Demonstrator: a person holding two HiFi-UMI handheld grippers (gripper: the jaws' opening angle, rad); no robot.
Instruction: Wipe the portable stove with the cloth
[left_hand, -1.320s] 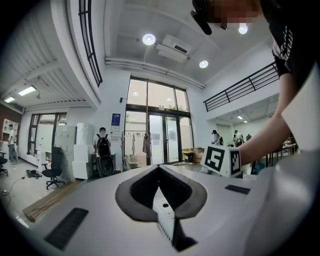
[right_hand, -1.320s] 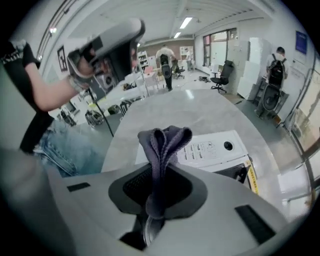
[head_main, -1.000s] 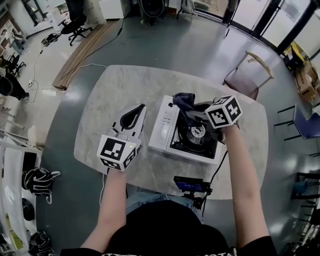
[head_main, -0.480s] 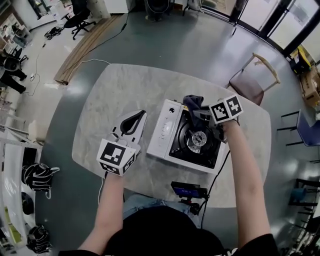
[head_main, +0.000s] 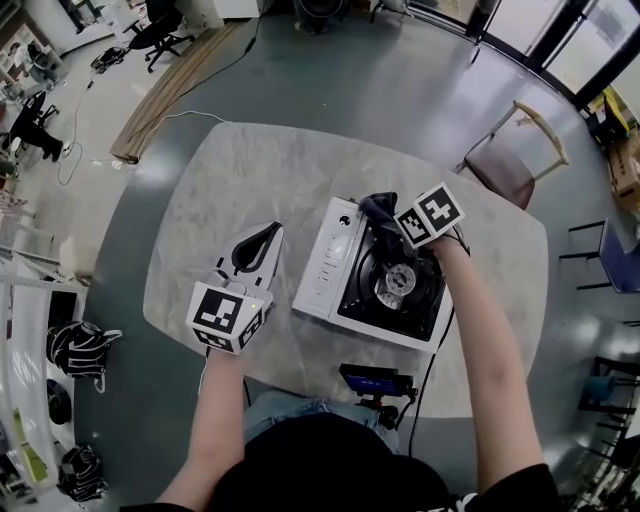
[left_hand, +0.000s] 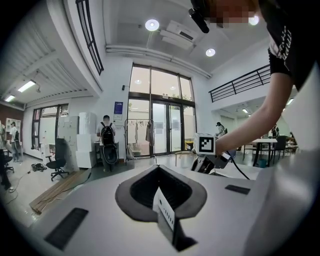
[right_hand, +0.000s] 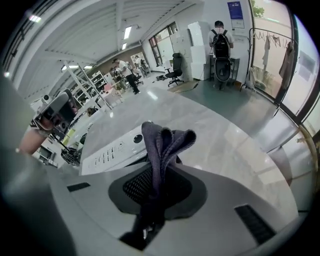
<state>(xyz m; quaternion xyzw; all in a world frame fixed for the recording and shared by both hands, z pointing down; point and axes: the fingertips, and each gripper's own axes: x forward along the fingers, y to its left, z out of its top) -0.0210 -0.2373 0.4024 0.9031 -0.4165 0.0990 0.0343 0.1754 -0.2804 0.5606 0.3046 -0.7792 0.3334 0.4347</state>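
Note:
A white portable stove (head_main: 332, 262) with a black burner well (head_main: 392, 288) sits on the marble table (head_main: 250, 180). My right gripper (head_main: 392, 228) is shut on a dark grey cloth (head_main: 380, 212), held over the stove's far edge. In the right gripper view the folded cloth (right_hand: 161, 145) sticks up from between the jaws, with the stove's white control panel (right_hand: 116, 150) just beyond. My left gripper (head_main: 255, 243) rests on the table left of the stove, jaws together with nothing between them. The left gripper view shows the right gripper's marker cube (left_hand: 204, 144) ahead.
A small black device (head_main: 372, 380) with a cable sits at the table's near edge. A chair (head_main: 505, 160) stands beyond the table's far right corner. In the left gripper view, a person with a backpack (left_hand: 107, 141) stands far off by glass doors.
My right gripper has carried the cloth a little left and away, toward the stove's far edge. The left gripper has stayed where it was on the table.

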